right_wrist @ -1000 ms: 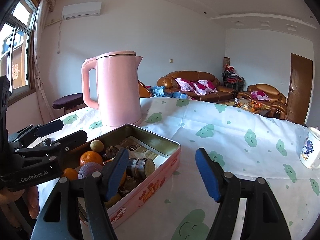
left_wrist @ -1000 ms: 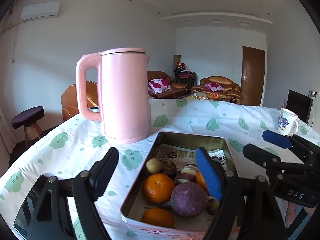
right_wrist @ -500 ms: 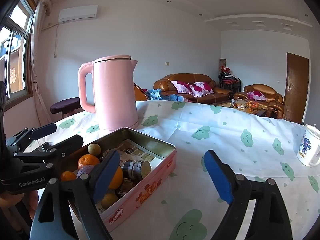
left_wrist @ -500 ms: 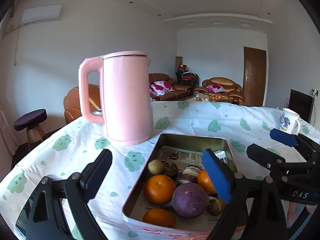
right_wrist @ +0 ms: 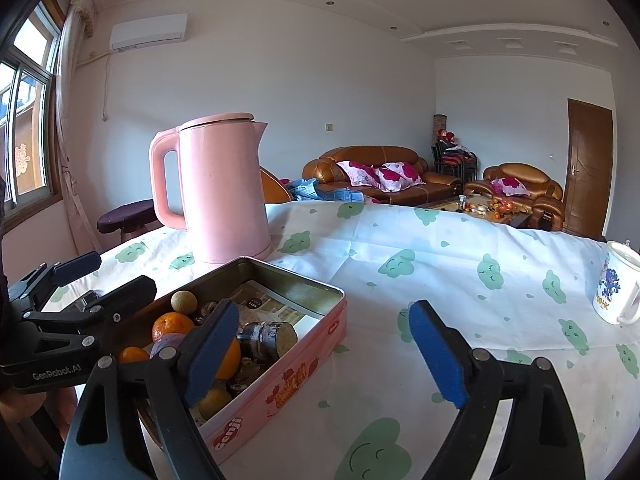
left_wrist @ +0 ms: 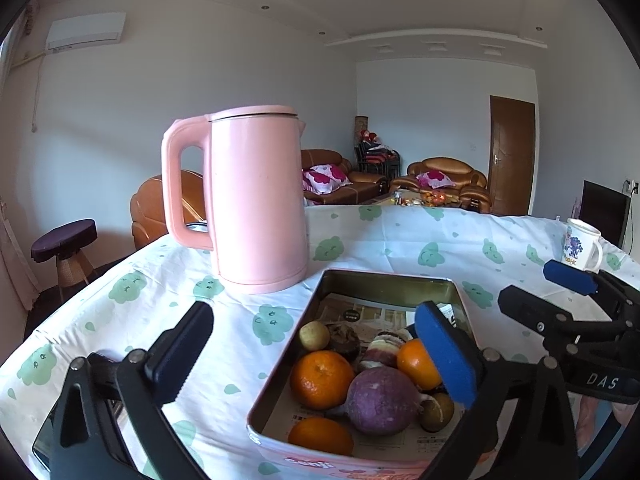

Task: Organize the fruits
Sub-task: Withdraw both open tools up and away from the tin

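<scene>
A pink tin (left_wrist: 384, 280) lined with printed paper holds the fruit: three oranges (left_wrist: 320, 378), a round purple root (left_wrist: 380, 400), a small yellowish fruit (left_wrist: 314, 335) and several dark pieces. My left gripper (left_wrist: 314, 312) hovers over the tin's near left corner. Its jaws are opening and nothing is between them. The right gripper (right_wrist: 323, 307) stands open and empty beside the tin's right wall (right_wrist: 280, 384), its left finger in front of an orange (right_wrist: 228, 360). Each gripper shows in the other's view: the right gripper (left_wrist: 530, 282) and the left gripper (right_wrist: 122, 270).
A tall pink kettle (left_wrist: 256, 200) stands just behind the tin's far left corner. A white printed mug (right_wrist: 616, 292) sits at the table's right edge. A white cloth with green clouds (right_wrist: 440, 264) covers the table. Sofas and a stool stand beyond it.
Both grippers' jaws have spread wider, the left one more. Neither hand has shifted, and the fruit in the tin lies as before.
</scene>
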The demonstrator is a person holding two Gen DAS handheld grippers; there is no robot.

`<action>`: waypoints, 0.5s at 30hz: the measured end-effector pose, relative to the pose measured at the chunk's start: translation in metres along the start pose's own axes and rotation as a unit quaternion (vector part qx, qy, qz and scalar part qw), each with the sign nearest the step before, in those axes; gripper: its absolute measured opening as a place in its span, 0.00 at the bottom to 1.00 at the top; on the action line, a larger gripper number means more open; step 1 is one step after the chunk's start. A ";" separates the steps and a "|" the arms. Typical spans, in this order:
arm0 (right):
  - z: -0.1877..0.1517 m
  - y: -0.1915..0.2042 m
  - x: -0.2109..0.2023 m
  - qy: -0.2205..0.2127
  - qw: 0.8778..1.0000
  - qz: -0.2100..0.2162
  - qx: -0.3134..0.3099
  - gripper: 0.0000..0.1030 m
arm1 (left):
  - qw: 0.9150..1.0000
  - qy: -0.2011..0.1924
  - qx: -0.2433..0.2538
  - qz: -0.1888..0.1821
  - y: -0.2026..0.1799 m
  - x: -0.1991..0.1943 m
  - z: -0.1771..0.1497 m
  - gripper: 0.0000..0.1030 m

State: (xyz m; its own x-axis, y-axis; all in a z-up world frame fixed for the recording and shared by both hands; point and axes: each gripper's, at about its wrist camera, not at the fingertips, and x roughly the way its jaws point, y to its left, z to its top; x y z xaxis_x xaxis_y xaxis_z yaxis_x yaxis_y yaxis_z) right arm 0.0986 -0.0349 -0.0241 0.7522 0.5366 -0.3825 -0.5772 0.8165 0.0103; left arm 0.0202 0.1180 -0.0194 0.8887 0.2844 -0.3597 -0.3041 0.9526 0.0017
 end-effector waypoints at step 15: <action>0.000 -0.002 -0.003 -0.009 1.000 -0.007 0.005 0.86 | 1.000 -0.005 0.001 -0.001 -0.001 -0.003 0.000 1.00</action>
State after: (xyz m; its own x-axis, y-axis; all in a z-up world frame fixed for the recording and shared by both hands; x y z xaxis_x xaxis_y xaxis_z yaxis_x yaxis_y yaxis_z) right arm 0.0976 -0.0386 -0.0233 0.7658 0.5289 -0.3659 -0.5636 0.8259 0.0142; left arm 0.0179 0.1167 -0.0185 0.8927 0.2841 -0.3499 -0.3023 0.9532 0.0025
